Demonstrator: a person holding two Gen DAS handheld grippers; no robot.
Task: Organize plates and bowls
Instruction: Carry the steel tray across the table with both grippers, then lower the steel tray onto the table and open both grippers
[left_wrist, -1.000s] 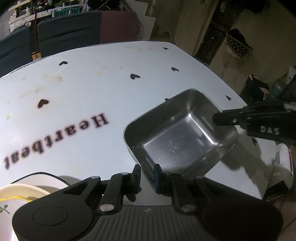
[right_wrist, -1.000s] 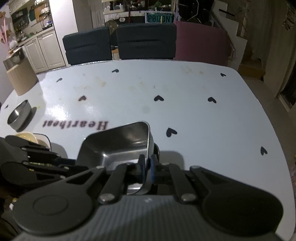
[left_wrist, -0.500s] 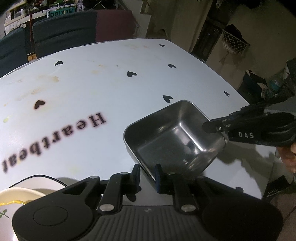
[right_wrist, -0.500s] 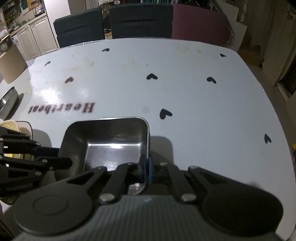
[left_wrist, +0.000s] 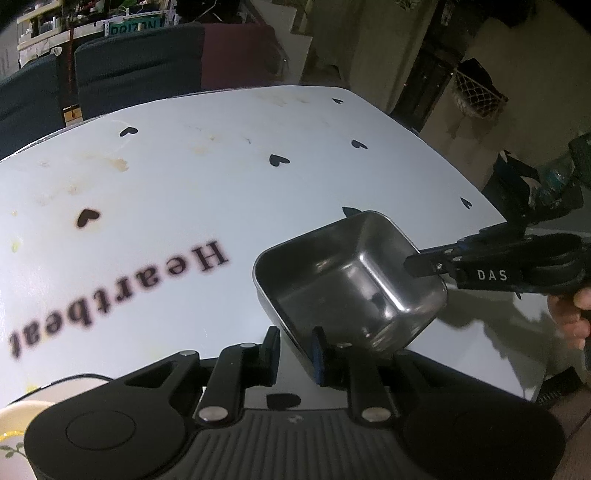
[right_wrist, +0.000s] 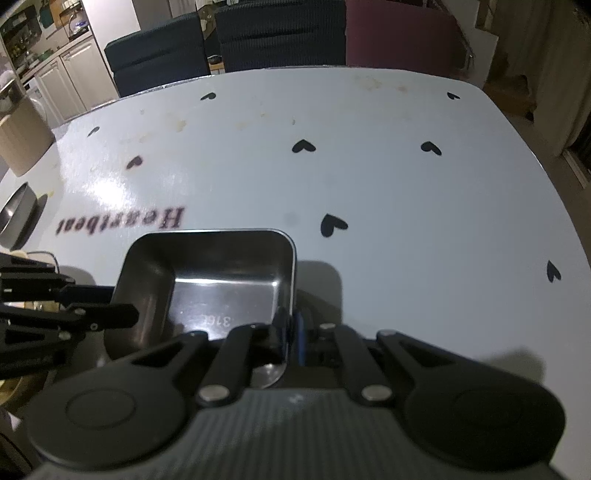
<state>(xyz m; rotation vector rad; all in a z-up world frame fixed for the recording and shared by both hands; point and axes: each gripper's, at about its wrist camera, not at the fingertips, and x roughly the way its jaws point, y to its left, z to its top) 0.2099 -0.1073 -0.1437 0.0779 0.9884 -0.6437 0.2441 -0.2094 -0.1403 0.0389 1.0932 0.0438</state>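
A square steel bowl (left_wrist: 351, 284) is held above the white table (left_wrist: 184, 184), tilted. My left gripper (left_wrist: 293, 352) straddles its near rim with a gap between pad and wall, so it looks open. My right gripper (right_wrist: 290, 338) is shut on the bowl's right rim (right_wrist: 291, 266). The right gripper also shows at the bowl's far side in the left wrist view (left_wrist: 480, 266). The left gripper shows at the bowl's left side in the right wrist view (right_wrist: 74, 314). A cream plate with a leaf pattern (left_wrist: 14, 443) lies at the near left.
A round steel bowl (right_wrist: 16, 218) stands at the table's left edge, next to a beige box (right_wrist: 22, 144). Dark chairs (right_wrist: 258, 33) line the far side. The tablecloth has black hearts and the word Heartbeat (left_wrist: 122, 288).
The steel bowl has been lifted and tilted, with its right side higher. Both grippers have moved with it, and the right gripper keeps its grip on the rim.
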